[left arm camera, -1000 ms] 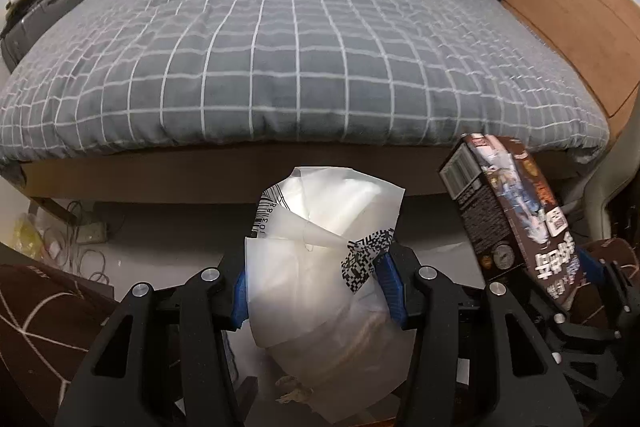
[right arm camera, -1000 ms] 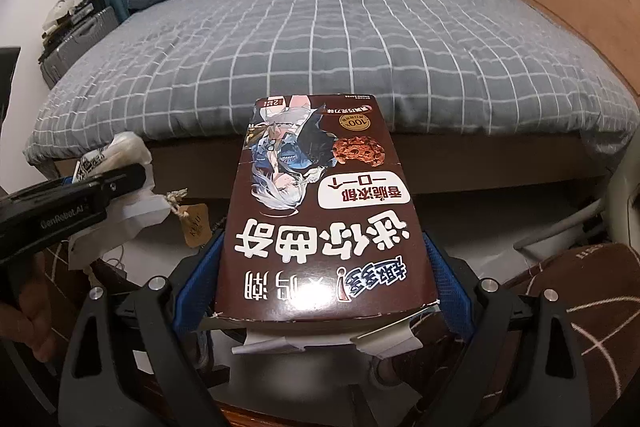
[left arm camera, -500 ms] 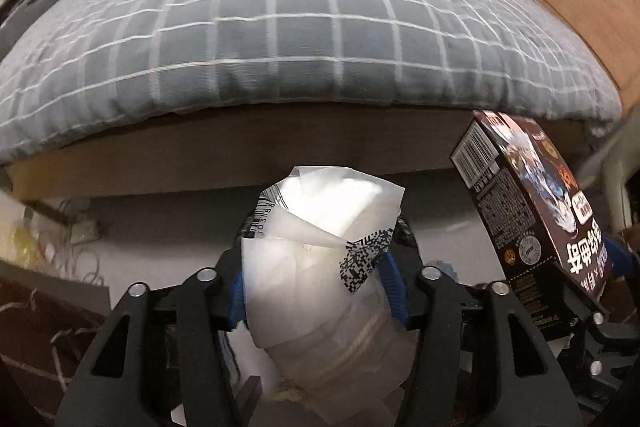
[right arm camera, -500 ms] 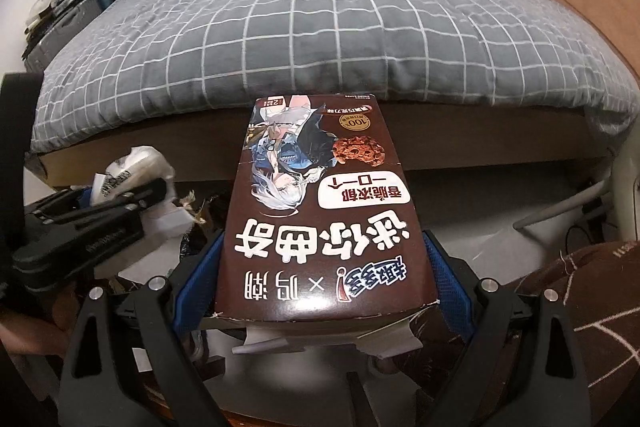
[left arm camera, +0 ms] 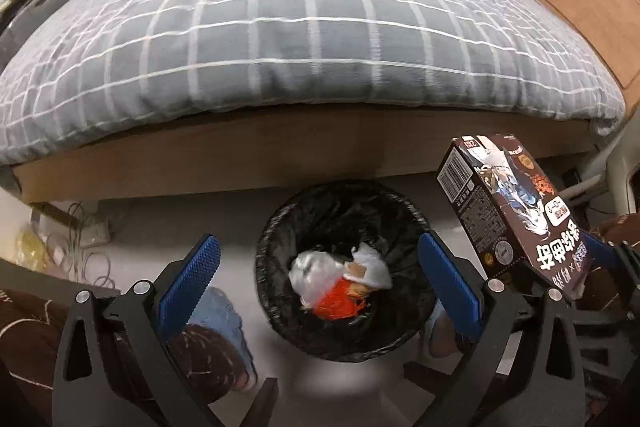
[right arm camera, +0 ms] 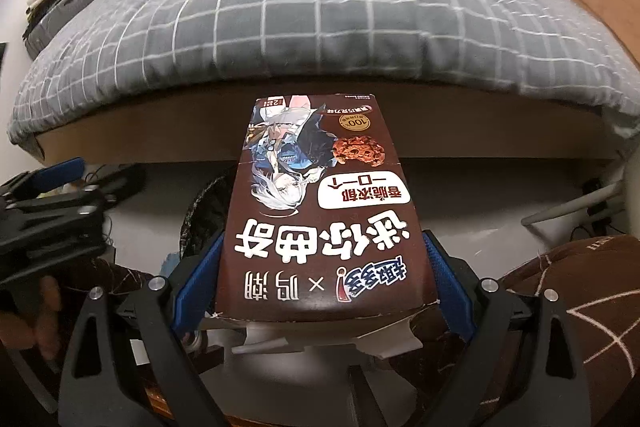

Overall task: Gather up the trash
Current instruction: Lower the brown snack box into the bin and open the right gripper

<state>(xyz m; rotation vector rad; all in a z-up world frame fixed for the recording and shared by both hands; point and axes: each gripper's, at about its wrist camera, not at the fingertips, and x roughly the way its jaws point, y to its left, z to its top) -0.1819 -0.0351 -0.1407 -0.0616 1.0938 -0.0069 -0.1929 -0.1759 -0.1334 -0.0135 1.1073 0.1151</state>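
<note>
Left gripper (left arm camera: 318,273) points steeply down, its blue-padded fingers (left arm camera: 188,277) spreading wide w/ nothing between them. Straight below the gap sits a round bin (left arm camera: 344,263) lined w/ a black bag, on a pale floor (left arm camera: 160,223). Inside the bin lies a crumpled white plastic wrapper (left arm camera: 316,273) over something orange-red; blurred, so what the orange thing is can't be told. Near rim of the bin is cut off by a pale blurred shape at the bottom edge. To the right of the left fingers, a dark brown cookie box (left arm camera: 516,211) tilts up, its lower end hidden behind the finger frame. In the right wrist view the right gripper (right arm camera: 320,279) has its fingers clamped on both long sides of that box (right arm camera: 324,219), print upside down; a torn flap end sits nearest the camera. The box covers most of the bin (right arm camera: 200,223); only a sliver of black liner shows left of it. Far left, the other gripper (right arm camera: 52,211) appears dark and blurred, a hand (right arm camera: 44,311) partly visible beneath. Beyond the fingers, a bed w/ a grey checked cover (left arm camera: 304,27) fills the upper half.
</note>
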